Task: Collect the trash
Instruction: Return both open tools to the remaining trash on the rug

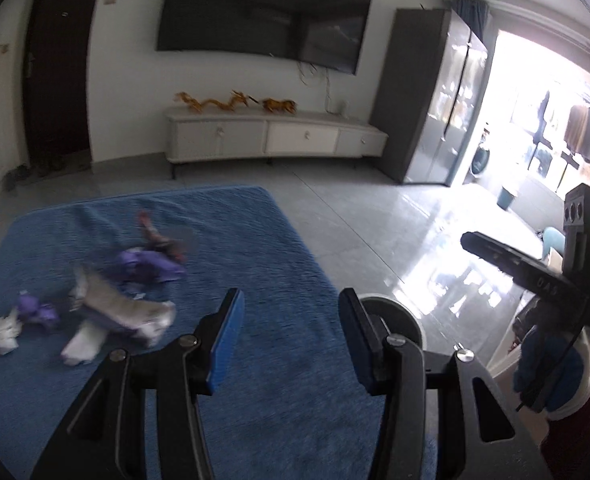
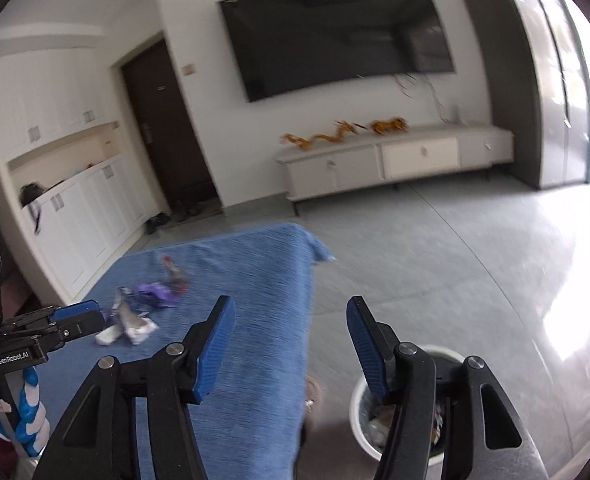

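Crumpled trash lies on a table covered with a blue cloth (image 1: 255,280): a silver-white wrapper (image 1: 115,312), purple wrappers (image 1: 147,266), a white tissue ball (image 1: 5,332) and a reddish piece (image 1: 155,236). The pile also shows in the right wrist view (image 2: 135,312). My left gripper (image 1: 291,332) is open and empty, to the right of the pile. My right gripper (image 2: 291,340) is open and empty, above the table's right edge. A white trash bin (image 2: 359,396) with rubbish inside stands on the floor under its right finger; its rim shows in the left wrist view (image 1: 395,312).
Grey tiled floor (image 2: 435,260) lies beyond the table. A white TV cabinet (image 1: 271,136) with golden ornaments stands under a wall-mounted TV (image 1: 263,12). A dark door (image 2: 167,132) and white cupboards (image 2: 75,200) are at the left. A grey cabinet (image 1: 431,96) stands at the right.
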Motion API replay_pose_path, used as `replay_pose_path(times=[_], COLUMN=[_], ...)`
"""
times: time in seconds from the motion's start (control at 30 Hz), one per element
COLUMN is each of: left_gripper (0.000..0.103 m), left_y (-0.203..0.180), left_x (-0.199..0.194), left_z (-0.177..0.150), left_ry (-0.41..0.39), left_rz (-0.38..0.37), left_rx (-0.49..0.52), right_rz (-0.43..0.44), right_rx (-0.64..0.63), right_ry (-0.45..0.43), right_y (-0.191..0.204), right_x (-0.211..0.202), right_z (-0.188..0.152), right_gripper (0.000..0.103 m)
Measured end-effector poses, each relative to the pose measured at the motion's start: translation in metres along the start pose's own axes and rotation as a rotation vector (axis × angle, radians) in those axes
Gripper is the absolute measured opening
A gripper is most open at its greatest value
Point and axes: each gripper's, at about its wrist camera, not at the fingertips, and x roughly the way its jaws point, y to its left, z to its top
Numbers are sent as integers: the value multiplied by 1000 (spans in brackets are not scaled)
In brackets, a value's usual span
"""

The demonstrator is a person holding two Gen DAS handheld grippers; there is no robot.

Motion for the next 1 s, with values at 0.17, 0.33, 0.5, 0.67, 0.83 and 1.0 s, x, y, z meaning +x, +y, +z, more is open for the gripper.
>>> replay_pose_path(times=[0.17, 0.33, 0.5, 0.67, 0.83, 1.0], left_gripper=[47, 47, 48, 49, 49, 49], left_y=[57, 107, 133, 140, 151, 169], left_x=[-64, -125, -159, -169, -148, -101], left_z=[-26, -58, -77, -89, -93, -92], left_ry=[-59, -112, -145, -141, -87, 5], left_rz=[106, 195, 242, 275, 279, 266], left_rx=[-61, -155, -204, -215, -230, -239], right_rz=[36, 85, 135, 174, 194, 214], right_rx=[-106, -196, -267, -326, -354, -367], right_ry=[-28, -51, -56, -55, -21, 61], right_y=[53, 101, 140, 163, 169, 175], right_x=[-14, -28, -34, -30, -11, 32], right_z=[10, 14, 14, 13, 10, 2], right_gripper=[61, 62, 66, 69, 70, 70])
